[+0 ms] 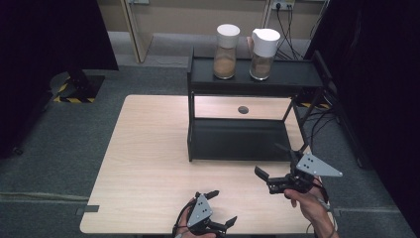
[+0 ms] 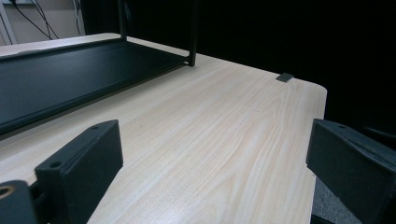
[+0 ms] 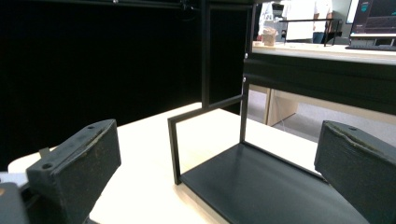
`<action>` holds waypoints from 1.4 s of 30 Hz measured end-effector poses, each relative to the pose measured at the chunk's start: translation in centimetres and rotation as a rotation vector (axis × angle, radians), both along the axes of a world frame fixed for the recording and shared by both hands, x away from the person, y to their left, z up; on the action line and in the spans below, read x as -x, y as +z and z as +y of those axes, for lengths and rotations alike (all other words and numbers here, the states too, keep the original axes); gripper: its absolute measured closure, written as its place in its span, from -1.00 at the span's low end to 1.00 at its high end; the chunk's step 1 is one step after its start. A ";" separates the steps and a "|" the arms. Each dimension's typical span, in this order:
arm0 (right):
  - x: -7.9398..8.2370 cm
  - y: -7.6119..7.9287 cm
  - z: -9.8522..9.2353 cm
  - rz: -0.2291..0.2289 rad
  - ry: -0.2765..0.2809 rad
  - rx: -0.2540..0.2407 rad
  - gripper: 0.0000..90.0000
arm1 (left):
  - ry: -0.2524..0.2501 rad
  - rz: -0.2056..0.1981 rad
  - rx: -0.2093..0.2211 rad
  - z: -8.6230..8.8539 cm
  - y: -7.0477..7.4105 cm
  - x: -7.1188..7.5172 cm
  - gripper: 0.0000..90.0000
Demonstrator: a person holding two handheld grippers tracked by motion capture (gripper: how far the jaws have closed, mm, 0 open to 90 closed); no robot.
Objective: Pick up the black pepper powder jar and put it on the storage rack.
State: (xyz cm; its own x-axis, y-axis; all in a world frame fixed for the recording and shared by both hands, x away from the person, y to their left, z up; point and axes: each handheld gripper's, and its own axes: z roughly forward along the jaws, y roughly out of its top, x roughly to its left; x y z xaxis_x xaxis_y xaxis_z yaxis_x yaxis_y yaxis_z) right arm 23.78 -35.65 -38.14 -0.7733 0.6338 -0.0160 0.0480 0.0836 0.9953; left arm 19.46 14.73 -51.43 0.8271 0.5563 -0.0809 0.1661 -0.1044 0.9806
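Both tools are sitting empty w/ jaws spread wide, nothing between them. The right gripper [image 1: 270, 179] is hovering just off the front-right corner of the black shelf rack [image 1: 237, 141], angled toward it; its own view is looking along the rack [image 3: 261, 186] lower tray from that corner, prob. because the hand is lining up w/ the rack before reaching. The left gripper [image 1: 218, 208] is hanging back near the table [image 1: 143, 163] edge, well in front of the rack & apart from it, its view skimming the bare tabletop [image 2: 219, 135] w/ the rack's lower tray [image 2: 60, 79] off to one side; likely parked there to be keeping out of the other hand's way. The two jars are standing on the rack's top shelf, side by side near the middle: left jar [image 1: 226, 45] and right jar [image 1: 263, 48], both white-capped w/ brownish fill, upright, well apart from either tool. A small round grommet [image 1: 242, 109] is showing on the table behind the rack's lower tray.
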 end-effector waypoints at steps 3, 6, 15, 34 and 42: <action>0.2 -0.4 0.0 0.006 -0.002 0.004 -0.98 | 0.000 0.000 -0.001 0.0 0.0 0.0 -0.93; 0.4 -0.8 0.0 0.013 -0.004 0.012 -0.98 | 0.000 0.000 -0.001 0.0 0.0 0.0 -0.93; 1.3 -1.9 -0.1 0.023 -0.003 0.032 -0.98 | 0.003 -0.002 0.002 0.0 0.1 0.1 -0.93; 3.3 -5.0 -0.3 0.052 -0.006 0.035 -0.97 | 0.014 -0.004 0.008 0.1 0.1 0.2 -0.93; 4.2 -6.1 -0.3 0.047 -0.007 0.046 -0.97 | 0.017 -0.003 0.011 0.1 0.0 0.2 -0.93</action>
